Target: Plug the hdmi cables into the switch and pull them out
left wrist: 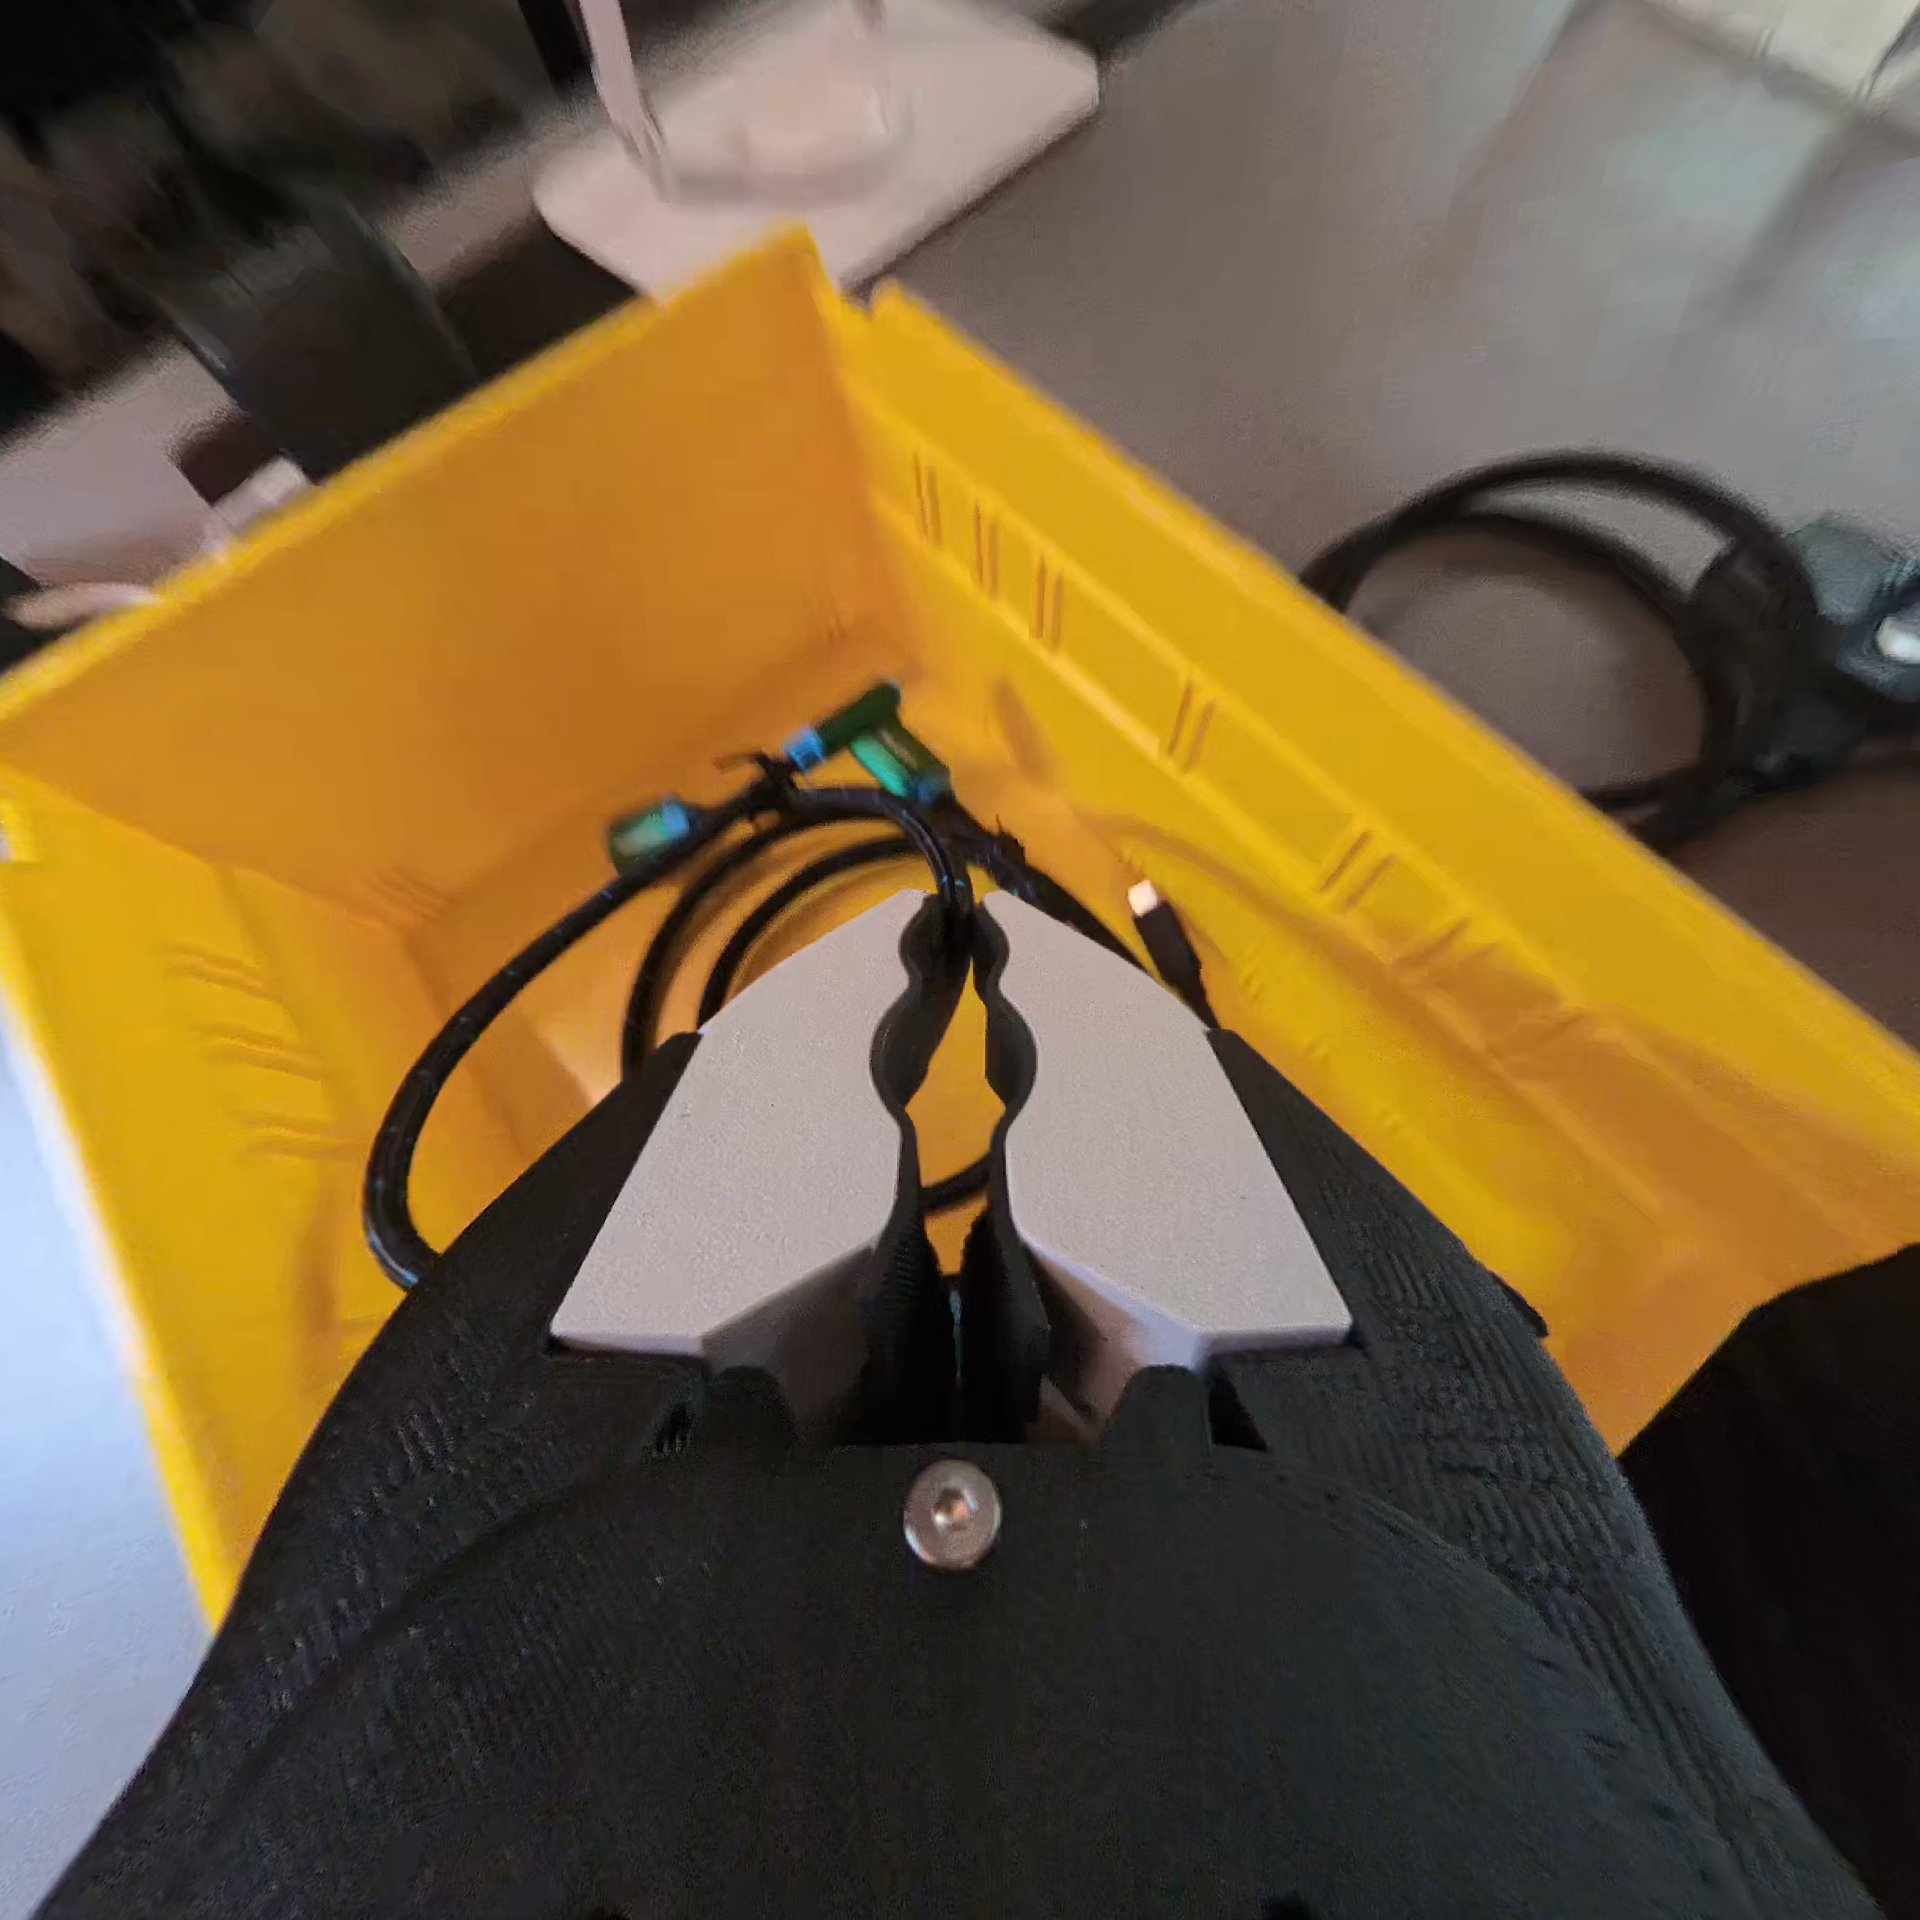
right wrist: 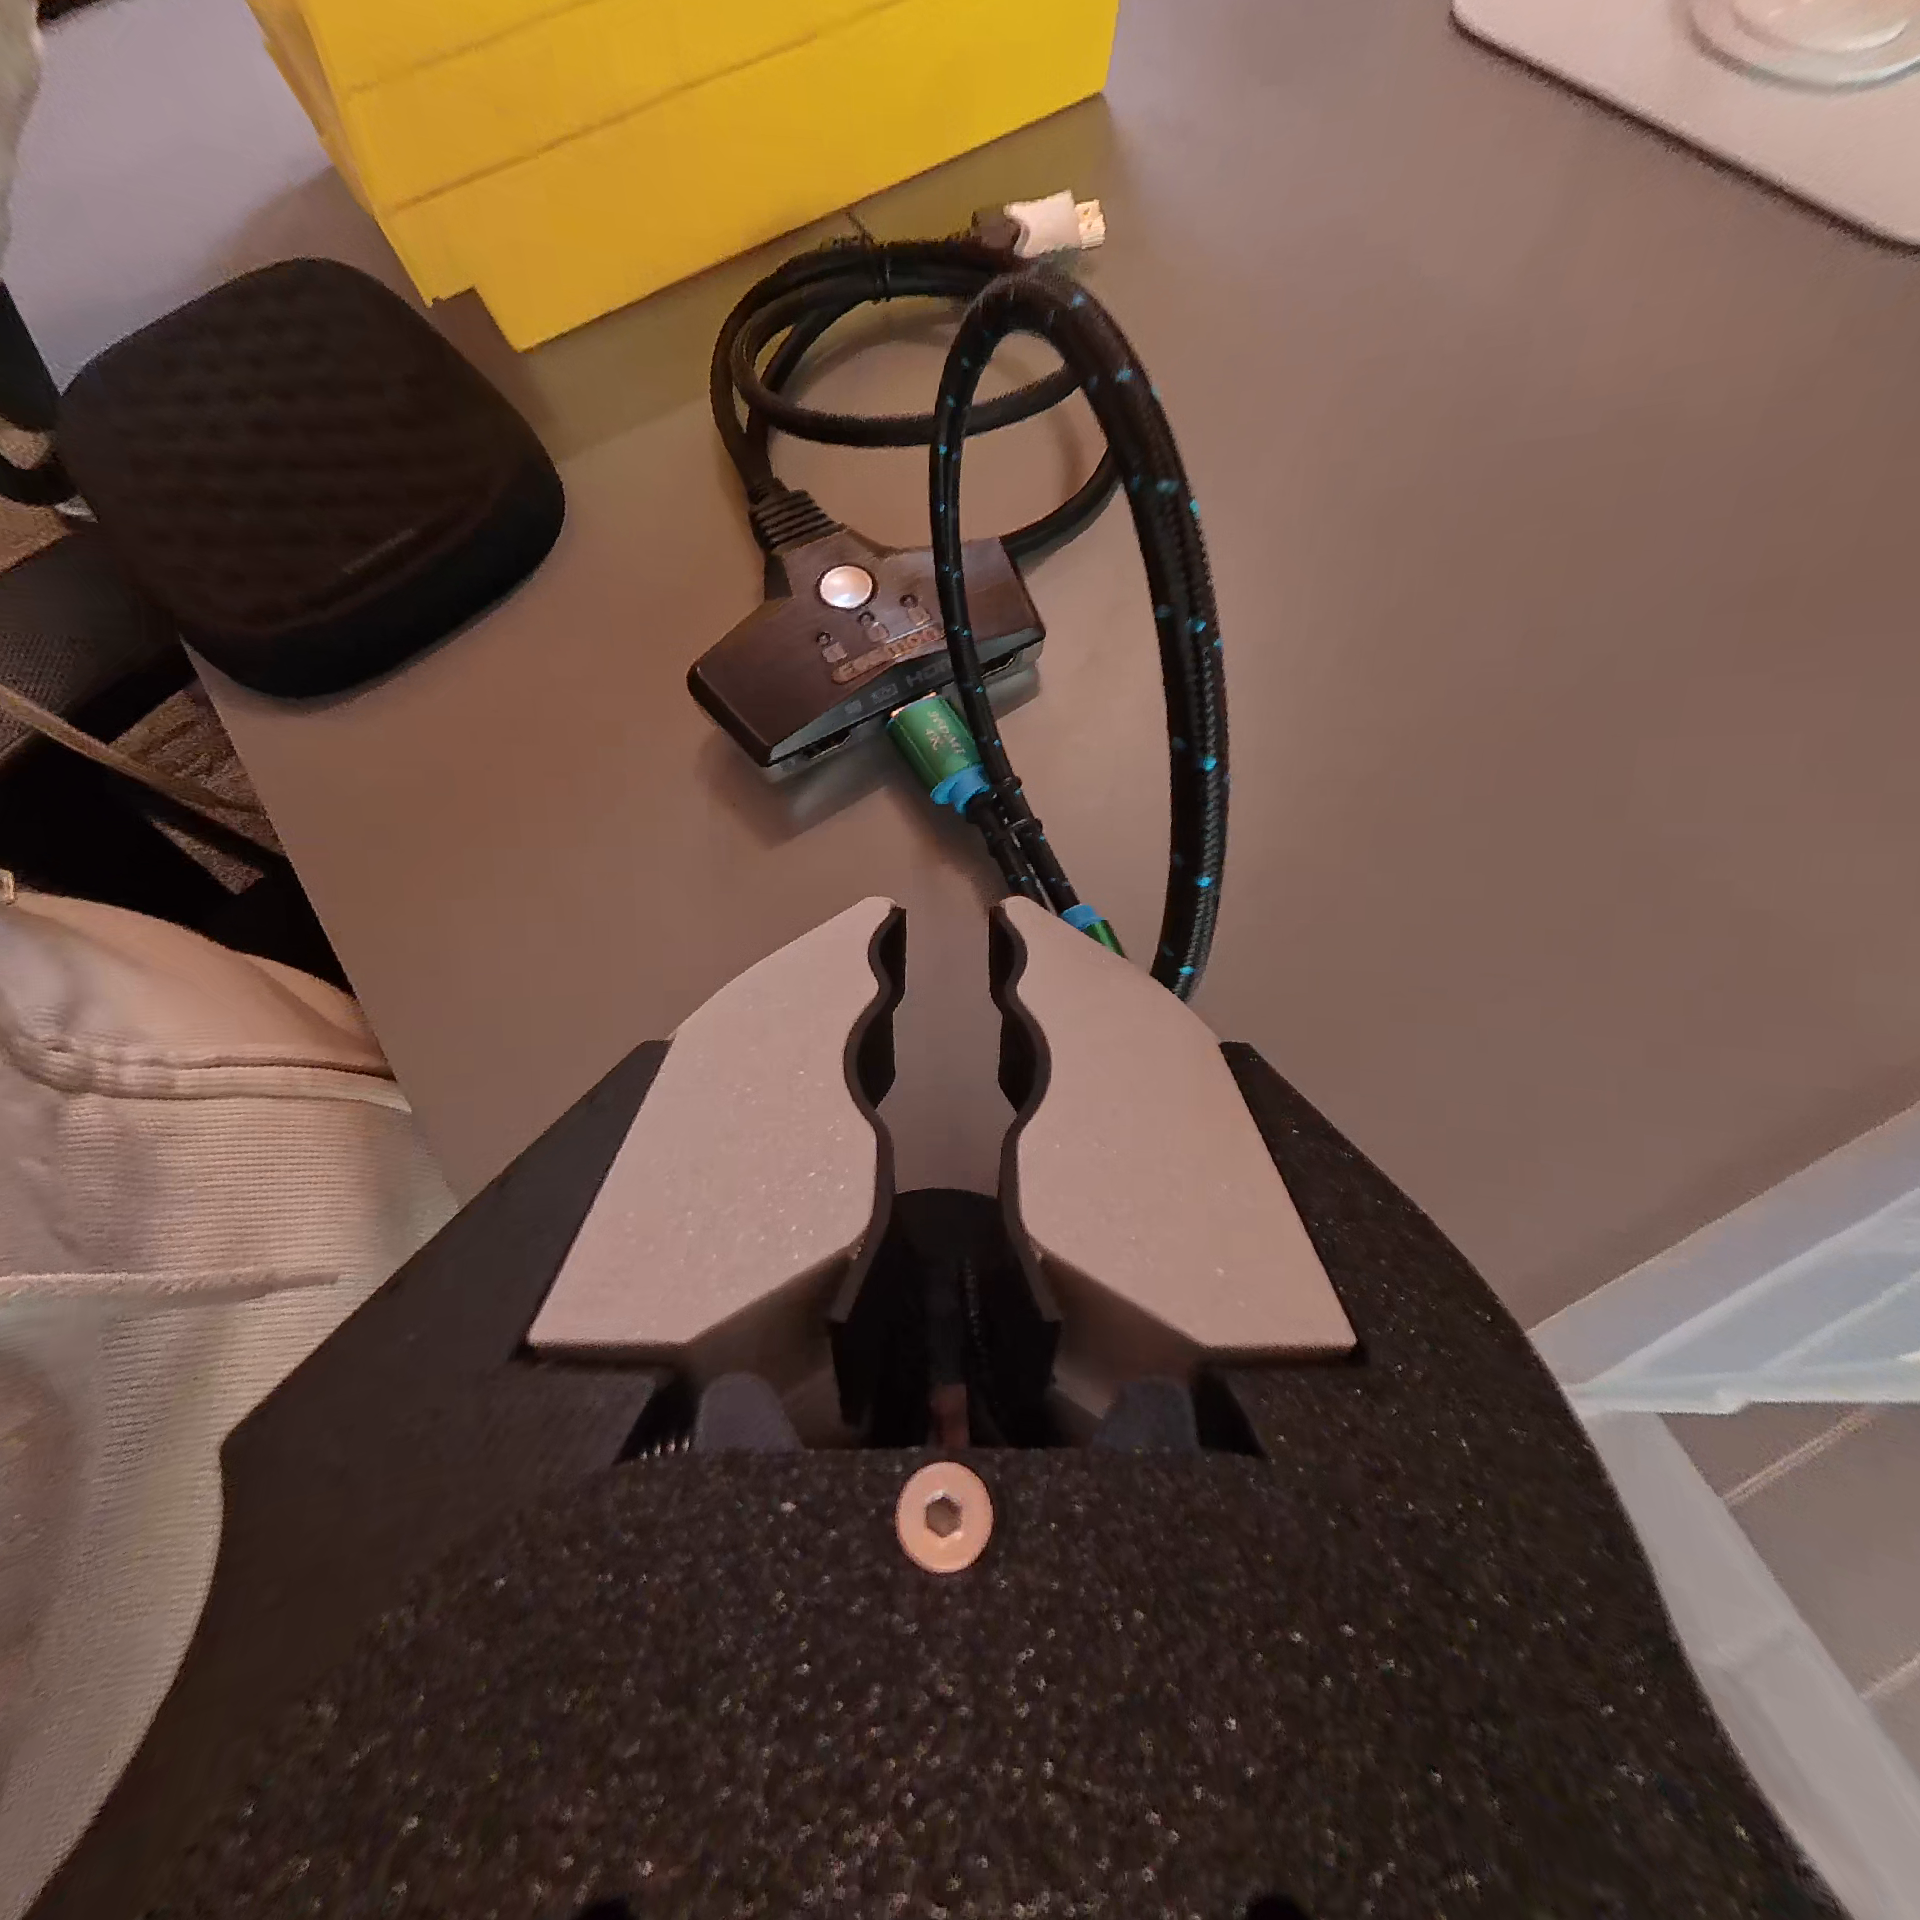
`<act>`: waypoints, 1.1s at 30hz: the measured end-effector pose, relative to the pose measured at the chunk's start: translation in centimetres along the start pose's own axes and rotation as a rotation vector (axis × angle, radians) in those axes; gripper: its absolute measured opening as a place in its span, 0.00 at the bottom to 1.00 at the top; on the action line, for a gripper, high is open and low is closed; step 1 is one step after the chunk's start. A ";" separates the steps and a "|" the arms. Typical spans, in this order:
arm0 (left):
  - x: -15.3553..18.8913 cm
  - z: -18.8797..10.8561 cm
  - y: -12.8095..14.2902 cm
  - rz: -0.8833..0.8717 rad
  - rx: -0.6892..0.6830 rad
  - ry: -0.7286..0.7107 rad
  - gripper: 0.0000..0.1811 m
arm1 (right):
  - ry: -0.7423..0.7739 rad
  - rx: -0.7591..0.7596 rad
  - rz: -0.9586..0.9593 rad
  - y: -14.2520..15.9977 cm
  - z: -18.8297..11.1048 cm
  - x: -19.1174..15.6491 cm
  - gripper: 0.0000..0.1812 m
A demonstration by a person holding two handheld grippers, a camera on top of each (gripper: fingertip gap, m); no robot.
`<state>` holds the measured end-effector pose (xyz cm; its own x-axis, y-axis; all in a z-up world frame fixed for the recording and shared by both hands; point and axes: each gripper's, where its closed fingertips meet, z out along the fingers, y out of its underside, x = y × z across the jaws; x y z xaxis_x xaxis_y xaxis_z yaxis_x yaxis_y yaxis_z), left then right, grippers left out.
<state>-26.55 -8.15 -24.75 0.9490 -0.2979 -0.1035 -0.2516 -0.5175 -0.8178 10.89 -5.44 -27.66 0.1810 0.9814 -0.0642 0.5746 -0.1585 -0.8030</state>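
In the left wrist view my left gripper (left wrist: 951, 914) reaches into a yellow bin (left wrist: 1299, 727) and is shut on a black HDMI cable (left wrist: 488, 1029) coiled inside, with green plugs (left wrist: 894, 764) at its ends. In the right wrist view the black HDMI switch (right wrist: 862, 644) lies on the grey table. One green plug (right wrist: 928, 743) sits in its middle front port. Its black-and-blue braided cable (right wrist: 1184, 623) loops back to a second green plug (right wrist: 1103, 932) beside my right fingertip. My right gripper (right wrist: 945, 935) is open and empty, just short of the switch.
The switch's own black lead (right wrist: 831, 343) is coiled behind it, ending in a white-capped plug (right wrist: 1049, 223). The yellow bin (right wrist: 727, 156) stands behind. A black rounded case (right wrist: 301, 468) lies left, a white mat (right wrist: 1714, 125) far right, a clear plastic box (right wrist: 1766, 1351) near right.
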 end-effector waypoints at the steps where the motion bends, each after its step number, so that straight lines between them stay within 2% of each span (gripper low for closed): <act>1: 0.2 -0.8 -1.5 0.014 0.082 -0.021 0.02 | 0.008 0.016 -0.006 -0.4 -0.2 0.1 0.08; 4: 1.7 -2.9 -4.6 0.039 0.235 -0.032 0.00 | 0.021 0.086 -0.029 -1.7 -0.8 0.2 0.08; 7: 3.0 -3.5 -5.3 0.107 0.231 -0.047 0.00 | 0.022 0.107 -0.038 -2.1 -1.3 0.1 0.08; 12: 1.7 -1.5 -1.0 0.260 -0.055 -0.191 0.00 | 0.050 0.084 -0.070 -1.8 -2.3 0.3 0.08; 13: 1.5 -1.0 -0.4 0.244 -0.076 -0.186 0.04 | 0.057 0.085 -0.078 -1.9 -2.6 0.4 0.08; 14: 1.6 -0.5 -0.1 0.202 -0.089 -0.162 0.15 | 0.065 0.091 -0.083 -2.1 -2.8 0.5 0.08; 17: 1.1 1.4 0.4 -0.010 -0.115 -0.066 0.22 | 0.079 0.114 -0.090 -2.5 -3.4 0.6 0.08; 20: -0.3 4.0 1.9 -0.154 -0.235 -0.056 0.22 | 0.085 0.120 -0.096 -2.6 -3.5 0.7 0.08; 23: -1.4 6.2 4.9 -0.197 -0.417 -0.078 0.22 | 0.099 0.108 -0.106 -2.4 -3.4 0.8 0.08; 24: -1.1 6.6 5.8 -0.189 -0.471 -0.052 0.20 | 0.107 0.104 -0.114 -2.4 -3.4 0.9 0.08; 25: -0.9 7.0 6.1 -0.171 -0.480 -0.037 0.09 | 0.115 0.100 -0.121 -2.3 -3.5 1.0 0.08; 27: -1.5 6.7 4.5 -0.125 -0.384 -0.091 0.05 | 0.133 0.097 -0.134 -2.3 -3.6 1.2 0.08; 28: -1.7 6.0 2.9 -0.087 -0.287 -0.134 0.05 | 0.147 0.100 -0.141 -2.4 -3.8 1.4 0.08; 30: -1.5 3.5 -1.4 0.005 -0.034 -0.190 0.03 | 0.168 0.125 -0.154 -2.8 -4.1 1.6 0.08; 33: 1.4 -0.8 -7.5 -0.038 0.325 -0.113 0.04 | 0.161 0.201 -0.164 -4.1 -4.3 1.4 0.08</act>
<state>-23.45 -5.34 -18.30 0.9762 -0.1831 -0.1165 -0.1591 -0.2387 -0.9580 12.18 -3.87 -21.92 0.2325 0.9596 0.1584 0.4404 0.0413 -0.8968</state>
